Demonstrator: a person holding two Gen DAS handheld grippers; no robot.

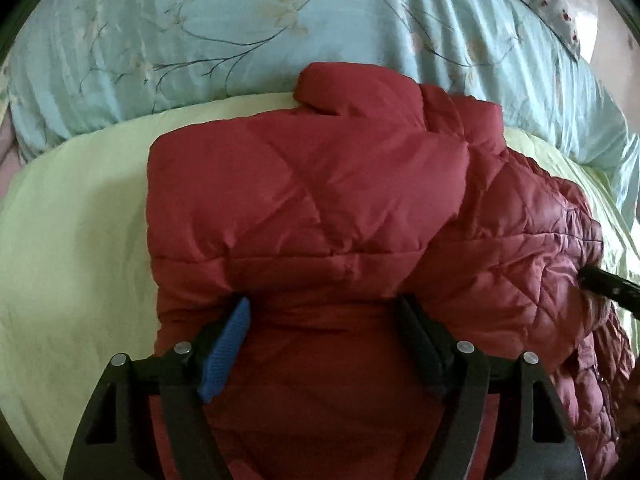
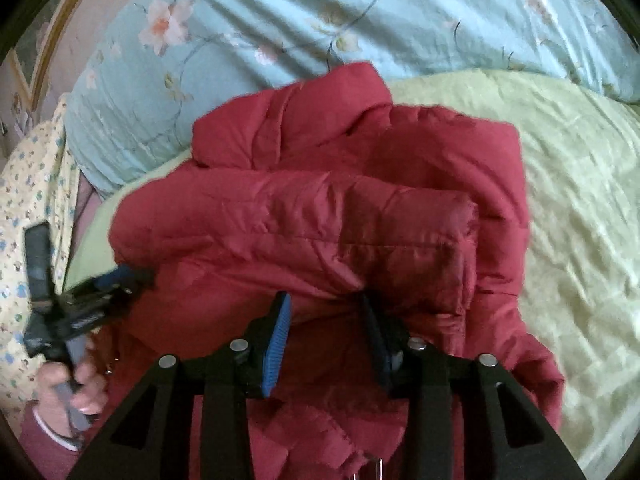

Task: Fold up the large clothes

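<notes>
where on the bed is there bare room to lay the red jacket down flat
Bare green sheet lies open between the red quilted jacket and the blue floral duvet, on the left gripper side. A wider bare stretch lies beyond the right gripper. The middle is crowded by the bunched jacket; the duvet fills the far edge.

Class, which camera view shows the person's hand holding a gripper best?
The right wrist view: the hand shows at lower left, wrapped around the left gripper's handle. The left wrist view shows no hand, only the right gripper's black tip against the red jacket.
</notes>
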